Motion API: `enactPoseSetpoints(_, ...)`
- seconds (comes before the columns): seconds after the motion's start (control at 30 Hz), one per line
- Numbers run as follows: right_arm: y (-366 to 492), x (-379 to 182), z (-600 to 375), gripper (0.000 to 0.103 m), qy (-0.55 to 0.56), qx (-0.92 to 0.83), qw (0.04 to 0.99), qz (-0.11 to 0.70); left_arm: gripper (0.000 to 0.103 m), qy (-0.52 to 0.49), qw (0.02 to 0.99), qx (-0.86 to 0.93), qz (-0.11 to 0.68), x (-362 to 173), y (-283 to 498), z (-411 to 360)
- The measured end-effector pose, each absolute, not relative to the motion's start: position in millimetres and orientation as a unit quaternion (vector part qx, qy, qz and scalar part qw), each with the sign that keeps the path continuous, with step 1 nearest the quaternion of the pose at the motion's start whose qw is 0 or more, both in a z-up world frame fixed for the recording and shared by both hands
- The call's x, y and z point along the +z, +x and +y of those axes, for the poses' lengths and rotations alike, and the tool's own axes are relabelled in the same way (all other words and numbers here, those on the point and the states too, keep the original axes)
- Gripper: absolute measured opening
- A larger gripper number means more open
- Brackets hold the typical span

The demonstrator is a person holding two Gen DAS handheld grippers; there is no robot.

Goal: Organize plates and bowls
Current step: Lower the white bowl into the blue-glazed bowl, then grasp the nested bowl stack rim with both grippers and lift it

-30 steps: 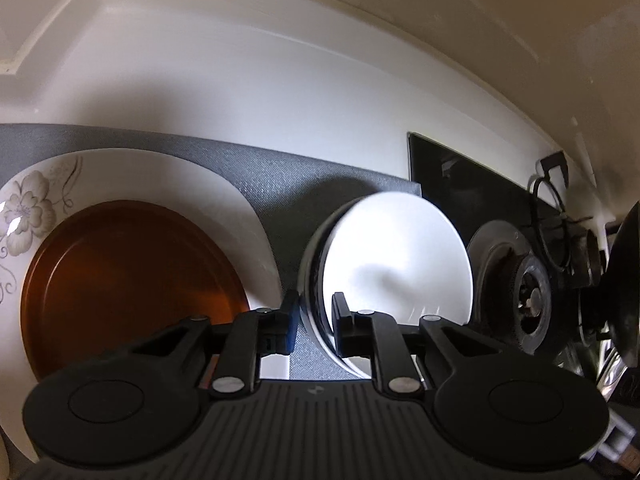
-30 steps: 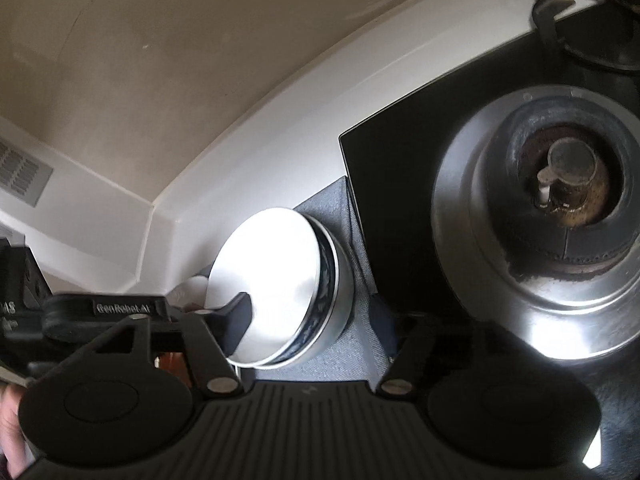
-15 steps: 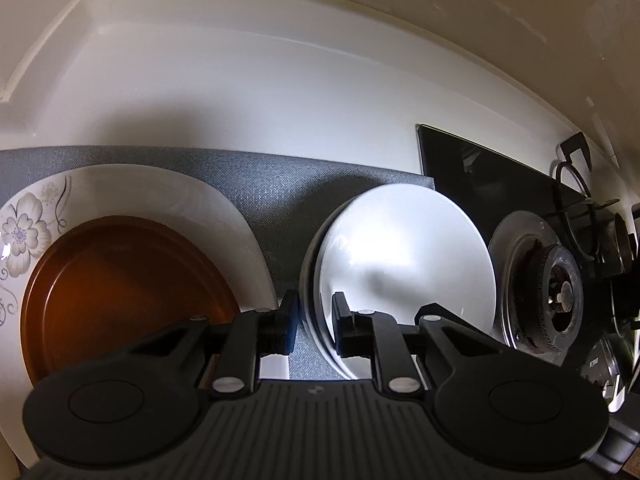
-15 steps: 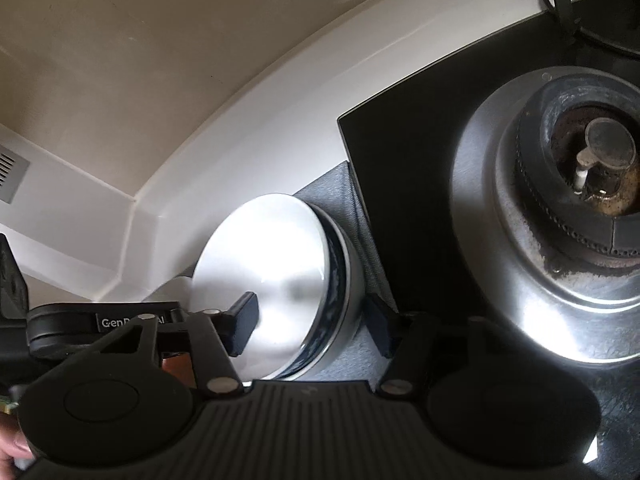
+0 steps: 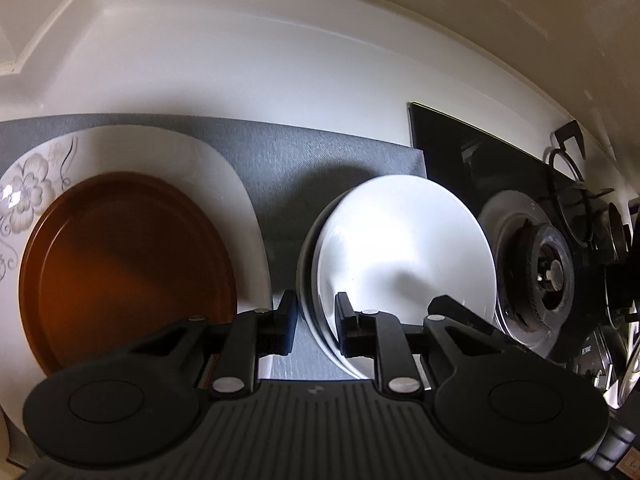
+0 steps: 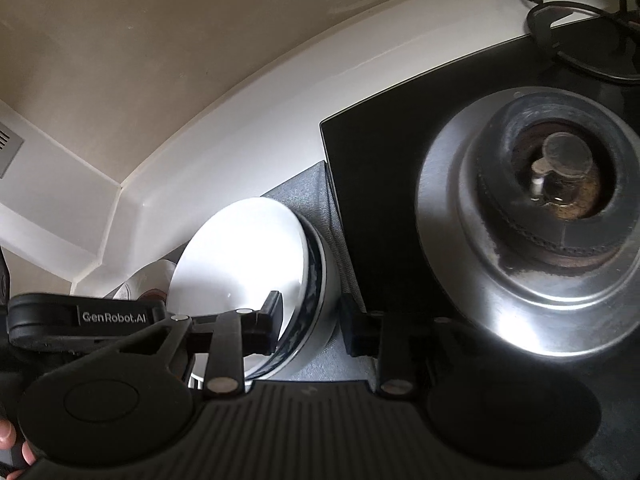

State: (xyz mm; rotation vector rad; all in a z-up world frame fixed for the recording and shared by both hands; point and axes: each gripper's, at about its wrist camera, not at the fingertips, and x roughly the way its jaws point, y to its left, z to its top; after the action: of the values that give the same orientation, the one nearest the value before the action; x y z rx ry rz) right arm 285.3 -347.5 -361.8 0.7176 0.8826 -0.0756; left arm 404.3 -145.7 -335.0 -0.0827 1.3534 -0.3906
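A stack of nested bowls stands on the grey mat (image 5: 280, 152), with a plain white bowl (image 5: 400, 248) on top. My left gripper (image 5: 314, 320) is shut on the near-left rim of the stack, one finger outside and one inside. In the right wrist view the white bowl (image 6: 240, 256) sits in a blue-patterned bowl (image 6: 314, 276). My right gripper (image 6: 310, 318) straddles that stack's right rim, its jaws a little apart from it. A brown plate (image 5: 124, 268) lies on a white flowered plate (image 5: 36, 176) at the left.
A black glass stove (image 5: 480, 160) with a steel burner (image 6: 552, 200) lies right of the mat. A pan support (image 6: 580, 40) sits at the stove's back. The white counter backsplash (image 5: 240, 60) runs behind.
My right gripper has moved in and narrowed around the right rim of the bowl stack. My left gripper has stayed clamped on the left rim.
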Motion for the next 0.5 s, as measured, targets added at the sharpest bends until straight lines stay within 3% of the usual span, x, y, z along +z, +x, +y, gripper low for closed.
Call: enactPoseSetpoints(0.5,276.8,-315.3,-314.8,0.034,0.308,-0.017,0.863,0.401,0.023,-0.075,0.775,-0.181,0.601,-294.6,379.4,-96.6)
